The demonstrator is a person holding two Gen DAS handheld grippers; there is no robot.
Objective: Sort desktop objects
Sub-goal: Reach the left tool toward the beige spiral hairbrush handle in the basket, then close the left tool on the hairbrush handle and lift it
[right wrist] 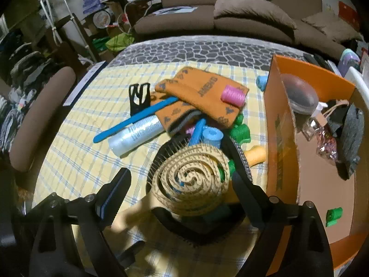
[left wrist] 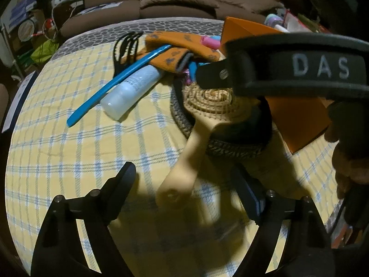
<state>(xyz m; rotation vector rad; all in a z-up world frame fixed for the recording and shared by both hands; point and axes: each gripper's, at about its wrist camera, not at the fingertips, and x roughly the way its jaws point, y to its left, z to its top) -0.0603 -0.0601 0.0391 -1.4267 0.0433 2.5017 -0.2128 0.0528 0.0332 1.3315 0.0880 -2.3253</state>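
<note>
A tan plastic hairbrush with a spiral head (right wrist: 192,177) lay tilted on a dark round woven mat (left wrist: 182,117) on the yellow-and-blue checked tablecloth (left wrist: 69,150). The right gripper (right wrist: 178,182) stood with fingers apart on either side of the brush head, not pressing it. The left gripper (left wrist: 184,180) straddled the brush's handle, fingers likewise apart. Just beyond lay a blue comb (right wrist: 136,118), a clear bottle (right wrist: 136,136) and orange socks (right wrist: 200,92); an orange cardboard box (right wrist: 279,124) stood beside.
</note>
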